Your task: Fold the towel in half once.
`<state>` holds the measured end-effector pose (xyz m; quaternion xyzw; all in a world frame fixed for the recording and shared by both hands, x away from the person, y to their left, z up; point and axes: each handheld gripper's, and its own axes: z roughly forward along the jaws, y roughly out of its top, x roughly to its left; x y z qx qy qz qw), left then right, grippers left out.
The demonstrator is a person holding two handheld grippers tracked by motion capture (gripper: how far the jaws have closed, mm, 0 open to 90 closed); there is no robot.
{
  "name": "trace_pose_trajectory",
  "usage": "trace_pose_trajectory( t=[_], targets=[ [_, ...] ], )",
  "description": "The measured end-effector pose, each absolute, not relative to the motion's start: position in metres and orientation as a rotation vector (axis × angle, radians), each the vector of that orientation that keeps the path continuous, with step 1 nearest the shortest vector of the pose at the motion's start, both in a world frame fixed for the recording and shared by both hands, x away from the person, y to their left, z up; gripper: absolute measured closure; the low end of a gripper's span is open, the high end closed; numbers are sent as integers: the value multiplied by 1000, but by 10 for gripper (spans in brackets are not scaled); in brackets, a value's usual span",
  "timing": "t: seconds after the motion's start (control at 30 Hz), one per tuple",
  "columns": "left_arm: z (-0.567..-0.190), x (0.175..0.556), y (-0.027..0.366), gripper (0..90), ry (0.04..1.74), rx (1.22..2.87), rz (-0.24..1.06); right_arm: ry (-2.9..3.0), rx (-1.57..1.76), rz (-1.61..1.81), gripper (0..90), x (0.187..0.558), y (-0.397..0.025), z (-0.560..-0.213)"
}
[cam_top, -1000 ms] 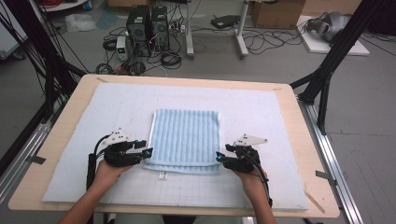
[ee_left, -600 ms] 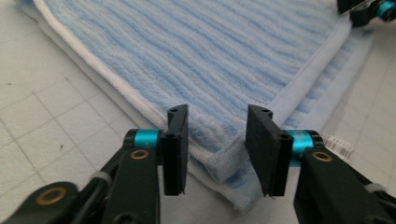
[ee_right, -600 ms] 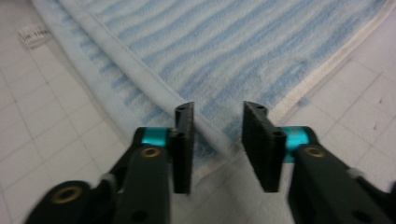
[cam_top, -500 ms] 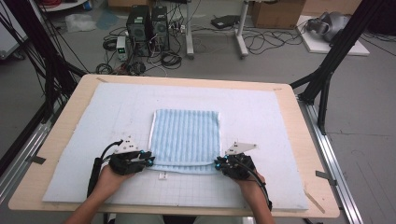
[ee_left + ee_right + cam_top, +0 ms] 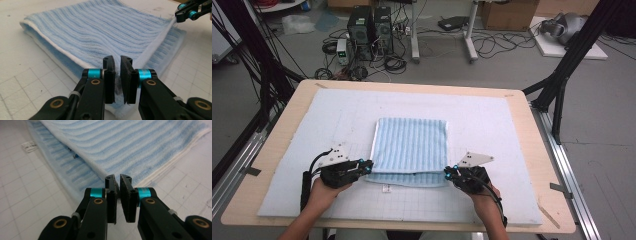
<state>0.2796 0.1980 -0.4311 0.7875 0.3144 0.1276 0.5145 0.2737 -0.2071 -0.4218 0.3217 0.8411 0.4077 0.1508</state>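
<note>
- Item in hand: a blue striped towel, folded, lying on the white gridded mat that covers the desk. It sits centre, toward the person's side.
- Left tongs: at the towel's near-left corner. In the left gripper view the jaws stand nearly closed with terry cloth pinched between them — clenched on the towel's top layer.
- Right tongs: at the near-right corner. The right gripper view shows the jaws drawn close on the white-hemmed edge; judged to be grasping the towel, though the cloth between the pads is partly hidden.
- Layering: a lower layer pokes out at the near edge beneath the gripped one, with a small white label lying on the mat just beside it.
- Governing relation: the towel extends away from both tongs toward the far side of the desk; the gripped near edge runs left to right between the two, one hand at each end, neither nearer than the other.
- Judgement: the next move likely carries this edge forward over the towel — both corners would need to travel level, or the fold will skew.
</note>
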Motion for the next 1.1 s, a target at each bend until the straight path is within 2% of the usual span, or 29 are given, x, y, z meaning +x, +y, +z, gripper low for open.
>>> trace_pose_trajectory(
  t=[0.47, 0.5, 0.53, 0.57, 0.6, 0.7, 0.83, 0.97, 1.1],
  targets=[
    [-441, 272, 204, 814, 785, 1961, 243, 2546, 844, 1095, 812, 260, -201, -424],
    [-441, 273, 204, 794, 793, 1955, 233, 2555, 845, 1091, 772, 260, -200, -425],
    [-440, 274, 205, 729, 805, 1942, 227, 2555, 847, 1091, 694, 260, -200, -426],
    [-439, 276, 206, 623, 823, 1916, 225, 2534, 866, 1101, 646, 261, -201, -426],
    [-436, 277, 207, 576, 832, 1886, 223, 2510, 882, 1109, 632, 261, -203, -425],
    [-429, 282, 209, 578, 841, 1825, 246, 2434, 934, 1150, 619, 263, -205, -421],
    [-430, 290, 204, 605, 842, 1831, 254, 2431, 958, 1174, 651, 269, -195, -427],
    [-440, 295, 196, 650, 888, 1899, 252, 2510, 910, 1028, 669, 276, -181, -440],
    [-448, 296, 192, 715, 911, 1989, 231, 2505, 861, 953, 654, 272, -183, -438]
  ],
)
